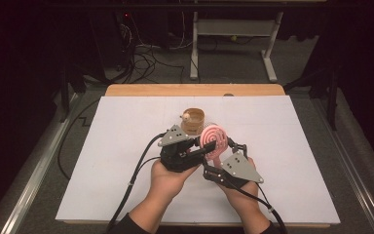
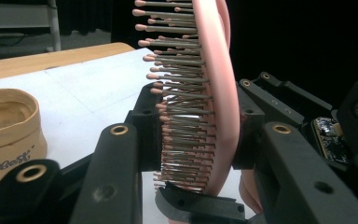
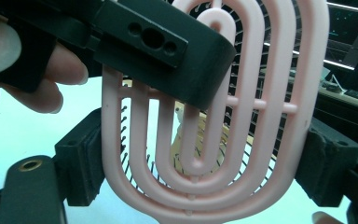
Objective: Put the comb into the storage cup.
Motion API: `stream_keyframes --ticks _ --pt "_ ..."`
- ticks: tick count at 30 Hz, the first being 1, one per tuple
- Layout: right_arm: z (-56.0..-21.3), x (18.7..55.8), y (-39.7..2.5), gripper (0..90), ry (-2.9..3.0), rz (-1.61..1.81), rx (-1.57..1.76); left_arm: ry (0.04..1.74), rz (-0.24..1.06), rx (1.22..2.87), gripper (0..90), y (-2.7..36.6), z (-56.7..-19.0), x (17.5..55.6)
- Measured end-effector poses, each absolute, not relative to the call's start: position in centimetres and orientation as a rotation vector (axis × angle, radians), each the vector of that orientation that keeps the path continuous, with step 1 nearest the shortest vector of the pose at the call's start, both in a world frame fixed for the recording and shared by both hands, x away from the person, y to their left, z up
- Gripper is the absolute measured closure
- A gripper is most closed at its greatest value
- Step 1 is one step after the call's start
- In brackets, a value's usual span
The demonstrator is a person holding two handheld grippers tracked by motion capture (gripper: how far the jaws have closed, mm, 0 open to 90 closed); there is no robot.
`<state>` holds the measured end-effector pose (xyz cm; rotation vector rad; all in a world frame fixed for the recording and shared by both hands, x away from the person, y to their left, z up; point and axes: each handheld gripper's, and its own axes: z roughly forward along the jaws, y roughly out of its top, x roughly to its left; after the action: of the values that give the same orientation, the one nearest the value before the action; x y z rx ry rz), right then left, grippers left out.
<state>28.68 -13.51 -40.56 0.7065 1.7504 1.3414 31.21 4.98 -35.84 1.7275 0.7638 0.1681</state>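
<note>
High view: one pink hairbrush (image 1: 213, 138), two grippers clamping it; one cup (image 1: 193, 120)

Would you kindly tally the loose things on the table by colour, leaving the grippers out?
Pink: 1, the hairbrush, held off the table between both grippers.
Tan: 1, the round container behind it.
Total: 2

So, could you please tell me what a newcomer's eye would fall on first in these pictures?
First, the pink vented hairbrush held upright above the middle of the white table, gripped between the left gripper and the right gripper. In the left gripper view its pink-tipped bristles stand out in rows. Just behind the brush sits a small tan fabric basket.
</note>
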Motion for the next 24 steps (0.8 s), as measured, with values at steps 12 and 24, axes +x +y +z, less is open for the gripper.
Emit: stream_keyframes --ticks 12,24 --pt "-41.0 29.3 -13.5 14.1 1.829 1.345 0.715 0.759 0.190 1.693 62.6 5.8 -35.5 31.2" --pt "-41.5 29.8 -13.2 1.8 1.900 1.390 0.733 0.766 0.216 1.680 62.8 6.8 -35.3 31.4"
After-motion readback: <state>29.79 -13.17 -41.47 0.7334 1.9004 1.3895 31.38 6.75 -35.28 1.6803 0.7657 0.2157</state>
